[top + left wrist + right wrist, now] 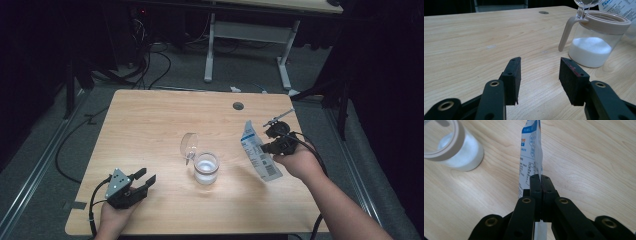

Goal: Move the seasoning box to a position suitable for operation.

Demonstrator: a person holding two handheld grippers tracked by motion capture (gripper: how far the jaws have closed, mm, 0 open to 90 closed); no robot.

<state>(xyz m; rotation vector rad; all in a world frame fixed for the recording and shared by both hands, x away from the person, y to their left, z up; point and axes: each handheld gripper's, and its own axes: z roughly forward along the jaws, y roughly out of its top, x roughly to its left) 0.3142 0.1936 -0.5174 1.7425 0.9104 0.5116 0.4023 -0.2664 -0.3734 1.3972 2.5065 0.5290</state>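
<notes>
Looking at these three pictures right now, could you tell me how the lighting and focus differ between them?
High view: the table is lit while the room around it is dark and the picture soft. Left gripper view: bright and even, the jar sharp. Right gripper view: the packet reads clearly, the jar at the top left is slightly soft.

My high view is dim: only the table (150, 130) is lit, from above, and the floor (45, 150) around it falls into near black. Both gripper views are brighter and fairly sharp, though the near jaws look soft and edges bend slightly.
</notes>
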